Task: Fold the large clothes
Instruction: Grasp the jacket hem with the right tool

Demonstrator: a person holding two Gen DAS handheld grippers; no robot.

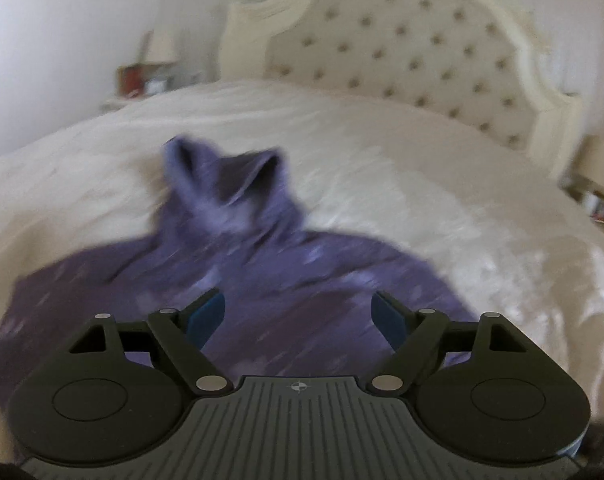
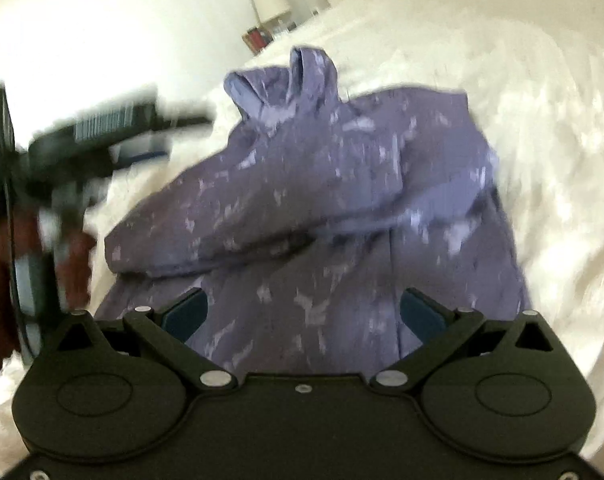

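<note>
On white bed (image 1: 381,152), purple garment (image 1: 262,240) lies crumpled; left claw (image 1: 300,316) and right claw (image 2: 302,316) both spread wide, empty

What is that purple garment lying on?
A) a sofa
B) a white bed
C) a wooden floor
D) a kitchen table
B: the purple garment is spread on the white bed cover, with the tufted headboard behind it.

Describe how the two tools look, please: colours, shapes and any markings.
Both the left tool and the right tool are black, with round side discs, silver pivot pins and blue pads. The left body is ribbed grey with a small crosshair mark.
</note>
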